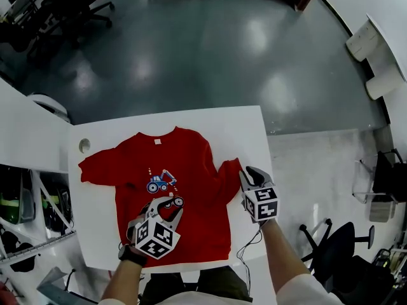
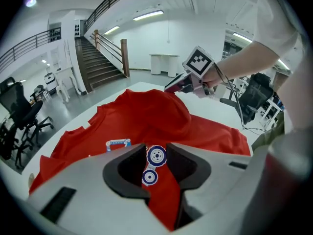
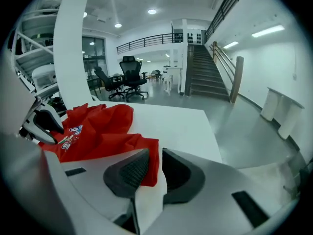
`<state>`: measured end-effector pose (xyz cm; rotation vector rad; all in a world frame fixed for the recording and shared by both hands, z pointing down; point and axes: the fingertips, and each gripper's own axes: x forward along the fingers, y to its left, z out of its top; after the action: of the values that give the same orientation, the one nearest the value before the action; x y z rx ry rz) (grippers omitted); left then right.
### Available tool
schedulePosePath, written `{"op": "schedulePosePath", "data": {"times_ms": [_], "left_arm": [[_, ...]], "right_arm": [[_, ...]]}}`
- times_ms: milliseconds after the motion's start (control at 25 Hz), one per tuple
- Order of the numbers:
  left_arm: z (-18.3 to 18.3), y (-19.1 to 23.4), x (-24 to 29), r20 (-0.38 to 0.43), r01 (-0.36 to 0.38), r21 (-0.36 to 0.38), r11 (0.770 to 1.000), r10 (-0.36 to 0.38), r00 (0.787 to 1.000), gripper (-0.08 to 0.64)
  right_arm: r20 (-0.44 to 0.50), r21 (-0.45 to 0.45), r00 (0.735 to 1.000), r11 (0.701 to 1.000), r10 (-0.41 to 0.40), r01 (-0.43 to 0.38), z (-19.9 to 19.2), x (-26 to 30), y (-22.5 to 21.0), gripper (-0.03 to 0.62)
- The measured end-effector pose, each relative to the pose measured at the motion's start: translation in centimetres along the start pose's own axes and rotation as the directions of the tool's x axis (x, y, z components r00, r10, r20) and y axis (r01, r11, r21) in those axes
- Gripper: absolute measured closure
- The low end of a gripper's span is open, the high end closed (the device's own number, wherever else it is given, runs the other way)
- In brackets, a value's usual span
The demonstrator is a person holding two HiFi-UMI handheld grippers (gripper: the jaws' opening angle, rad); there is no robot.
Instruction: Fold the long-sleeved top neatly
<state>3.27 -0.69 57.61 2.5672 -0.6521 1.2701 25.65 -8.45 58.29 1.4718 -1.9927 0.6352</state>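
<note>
Left gripper (image 1: 166, 205), at six o'clock on the soft red top (image 1: 191, 161), pinches a raised fold by the wheel print (image 2: 156, 155). Right gripper (image 1: 248, 173), at four o'clock, clamps the sleeve cuff (image 3: 149, 163). The top lies rumpled on a smooth white table (image 1: 241, 122).

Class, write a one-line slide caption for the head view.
Red long-sleeved top spread on a white table, left tool pinching its printed front, right tool pinching one sleeve.
</note>
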Motion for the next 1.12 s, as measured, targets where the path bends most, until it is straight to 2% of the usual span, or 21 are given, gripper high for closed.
{"op": "schedulePosePath", "data": {"times_ms": [320, 560, 800, 1120], "left_arm": [[0.2, 0.6, 2.2, -0.035, 0.003, 0.002, 1.000, -0.003, 0.999, 0.424], [0.1, 0.5, 2.8, -0.046, 0.010, -0.006, 1.000, -0.010, 0.999, 0.425], [0.0, 0.6, 2.8, -0.049, 0.010, -0.008, 1.000, -0.010, 0.999, 0.425], [1.4, 1.0, 3.0, -0.034, -0.002, -0.004, 1.000, 0.002, 0.999, 0.425]], "right_arm": [[-0.064, 0.041, 0.989, 0.990, 0.137, -0.134, -0.9, 2.3, 1.2, 0.522], [-0.066, 0.012, 0.985, 0.987, 0.160, -0.160, -0.9, 2.6, 1.3, 0.568], [-0.011, 0.035, 0.995, 0.994, 0.103, -0.103, 1.1, 1.1, -0.7, 0.570], [0.035, 0.080, 0.998, 0.996, -0.043, 0.040, 3.4, -1.5, -7.6, 0.571]]}}
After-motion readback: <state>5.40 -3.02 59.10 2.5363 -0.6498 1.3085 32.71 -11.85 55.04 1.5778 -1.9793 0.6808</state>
